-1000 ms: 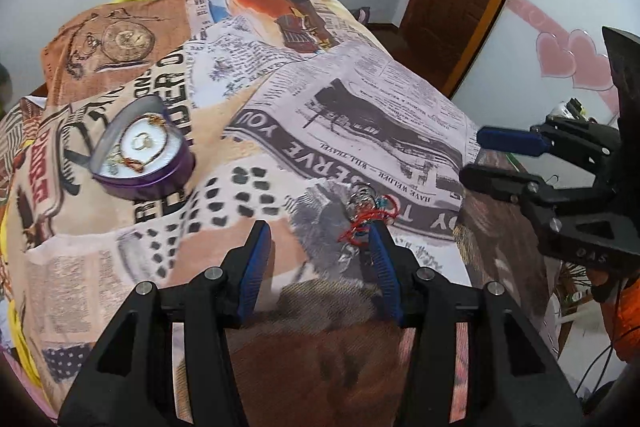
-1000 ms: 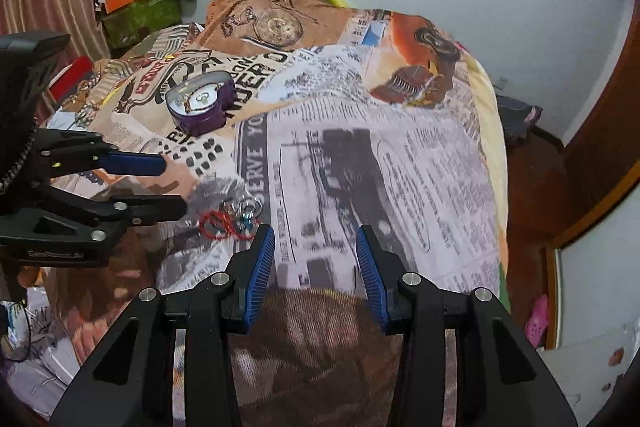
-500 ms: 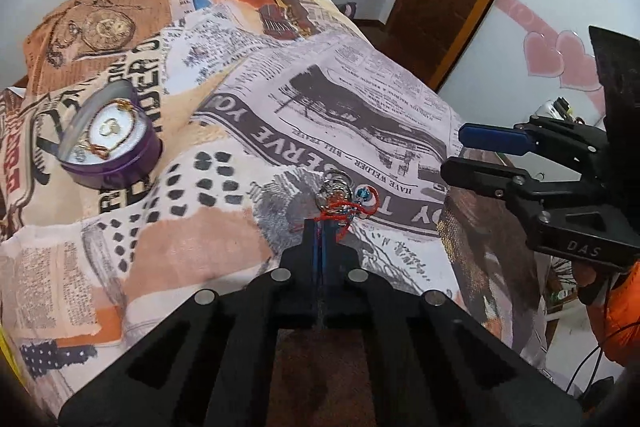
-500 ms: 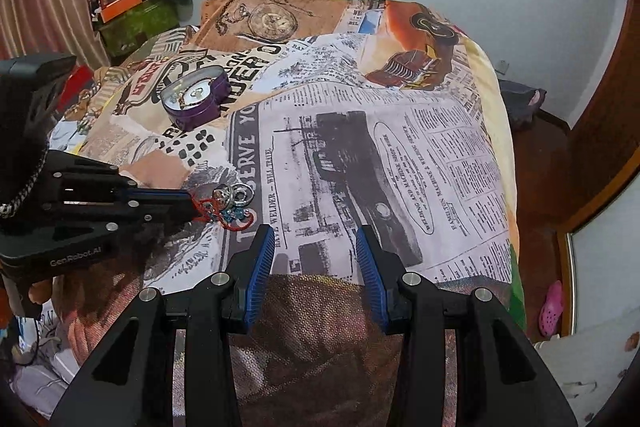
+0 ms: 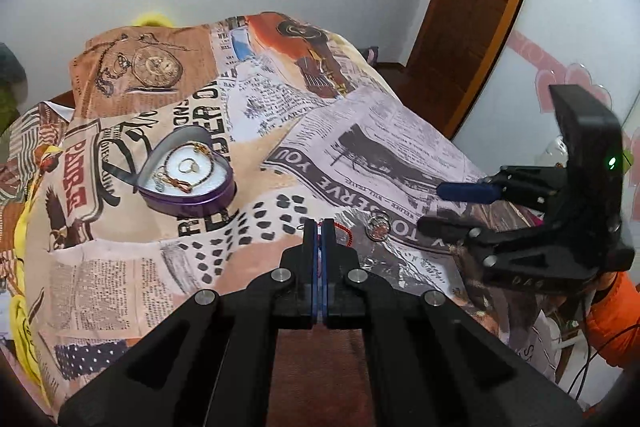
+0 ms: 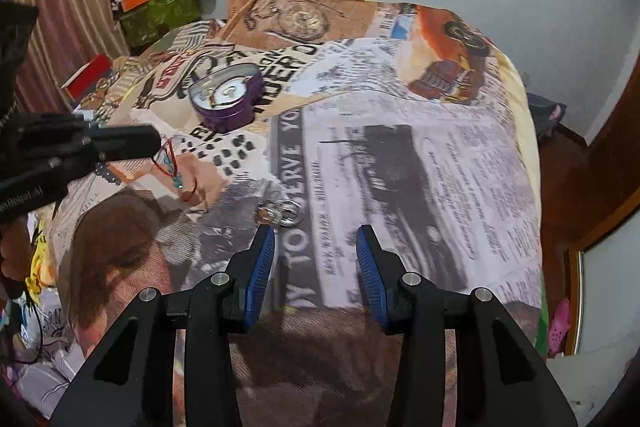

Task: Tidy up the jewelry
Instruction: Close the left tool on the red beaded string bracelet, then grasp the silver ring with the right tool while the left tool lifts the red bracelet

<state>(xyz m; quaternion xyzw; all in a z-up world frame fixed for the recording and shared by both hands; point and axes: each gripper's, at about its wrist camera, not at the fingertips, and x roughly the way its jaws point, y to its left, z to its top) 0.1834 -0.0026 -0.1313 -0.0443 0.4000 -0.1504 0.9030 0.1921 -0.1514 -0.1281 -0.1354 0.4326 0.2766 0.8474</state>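
My left gripper (image 5: 319, 227) is shut on a red string bracelet (image 5: 345, 231), lifted off the bed; in the right wrist view the bracelet (image 6: 170, 163) hangs from its tip with small beads. Silver rings (image 5: 379, 225) lie on the newspaper-print bedspread (image 5: 384, 155), also in the right wrist view (image 6: 285, 213) just ahead of my right gripper (image 6: 316, 243), which is open and empty. An open purple heart-shaped tin (image 5: 188, 174) with a ring and gold chains inside sits to the far left; it also shows in the right wrist view (image 6: 228, 99).
The bed edge drops off to the right toward a wooden door (image 5: 472, 7). Clutter and a green bag (image 6: 156, 11) lie at the bed's far left by a curtain. My right gripper (image 5: 472, 207) shows in the left wrist view.
My left gripper closed on the red bracelet and lifted it left toward the tin, leaving the silver rings on the bedspread. My right gripper moved closer to the rings.
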